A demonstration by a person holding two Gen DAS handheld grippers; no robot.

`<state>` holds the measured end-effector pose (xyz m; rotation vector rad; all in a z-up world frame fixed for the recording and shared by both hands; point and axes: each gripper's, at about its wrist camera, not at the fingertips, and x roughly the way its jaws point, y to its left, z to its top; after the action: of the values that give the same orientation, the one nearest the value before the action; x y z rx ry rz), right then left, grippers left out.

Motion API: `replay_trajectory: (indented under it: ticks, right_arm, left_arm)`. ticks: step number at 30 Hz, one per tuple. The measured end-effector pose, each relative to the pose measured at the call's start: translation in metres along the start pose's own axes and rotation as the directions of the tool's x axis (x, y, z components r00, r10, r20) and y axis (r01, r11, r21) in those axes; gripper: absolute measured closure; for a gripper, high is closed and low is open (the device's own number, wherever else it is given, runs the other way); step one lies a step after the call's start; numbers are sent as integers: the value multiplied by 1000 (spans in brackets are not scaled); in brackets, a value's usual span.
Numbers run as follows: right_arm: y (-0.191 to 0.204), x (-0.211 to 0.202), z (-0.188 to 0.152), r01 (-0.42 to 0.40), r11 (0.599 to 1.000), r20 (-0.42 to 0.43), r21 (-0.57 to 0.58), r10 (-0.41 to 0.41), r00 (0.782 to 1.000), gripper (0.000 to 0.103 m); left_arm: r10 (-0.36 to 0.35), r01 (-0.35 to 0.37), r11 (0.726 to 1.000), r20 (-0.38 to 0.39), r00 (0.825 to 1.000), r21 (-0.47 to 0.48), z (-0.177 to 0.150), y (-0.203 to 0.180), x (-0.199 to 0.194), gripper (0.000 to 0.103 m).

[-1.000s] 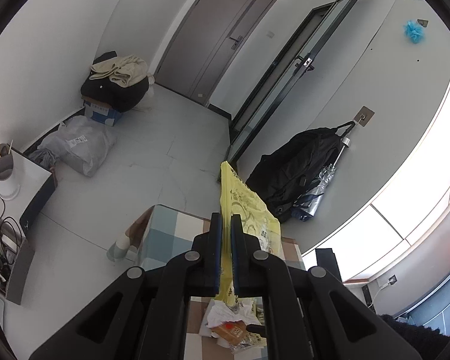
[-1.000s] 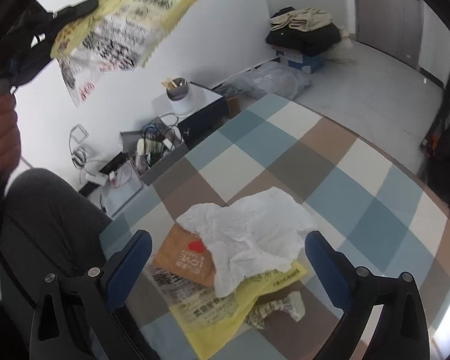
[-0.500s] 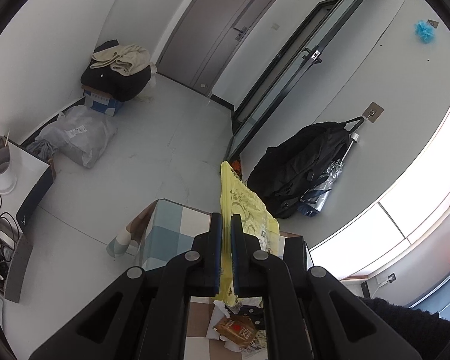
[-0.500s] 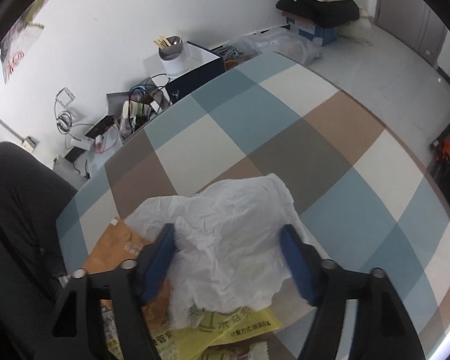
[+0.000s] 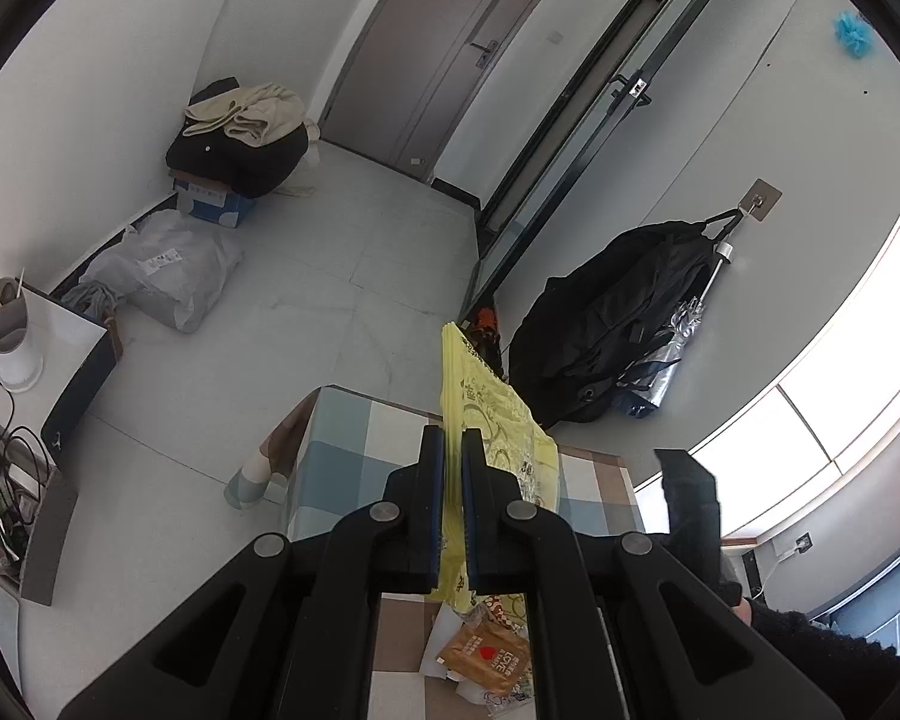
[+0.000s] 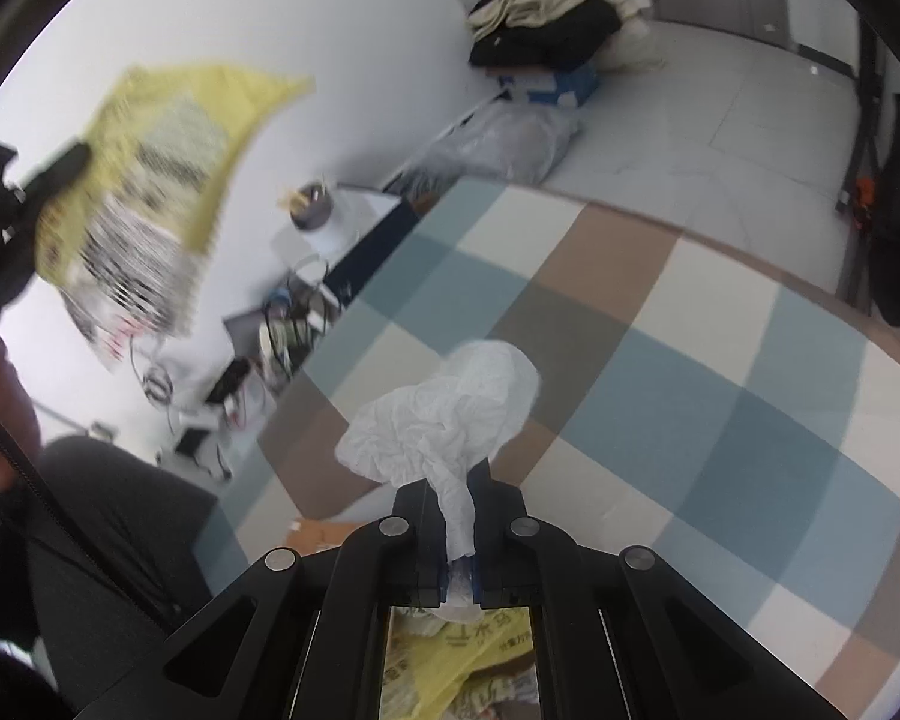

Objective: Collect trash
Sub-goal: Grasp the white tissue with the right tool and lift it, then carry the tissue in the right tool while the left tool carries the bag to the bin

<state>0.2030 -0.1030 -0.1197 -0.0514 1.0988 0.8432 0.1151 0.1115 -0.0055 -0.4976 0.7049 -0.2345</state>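
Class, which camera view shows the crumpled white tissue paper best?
The right wrist view: the crumpled white tissue paper fills the centre, pinched in the right gripper. The left wrist view shows only white scraps, not clearly that paper.

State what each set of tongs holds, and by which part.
Left tongs: the yellow plastic bag, pinched along its edge. Right tongs: the crumpled white tissue, nipped by its lower twisted end.
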Motion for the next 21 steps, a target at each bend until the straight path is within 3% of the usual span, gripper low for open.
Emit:
replay_trajectory:
  ticks: [11,17,21]
  right_arm:
    - [27,-114,-50,36,997,197,70,-49,979,99]
    - [45,-184,-84,64,988,312,141,-106,944,99]
    - [52,-230,-110,89,979,398,184,-157,904,99]
  left_arm:
    - [15,-16,996,12,1000,85,-10,-30,1,101]
    - [-37,37,987,-2,999,157,-20,-71,-4,101]
    - [-81,82,976,-16,997,202,-28,-104,-8,101]
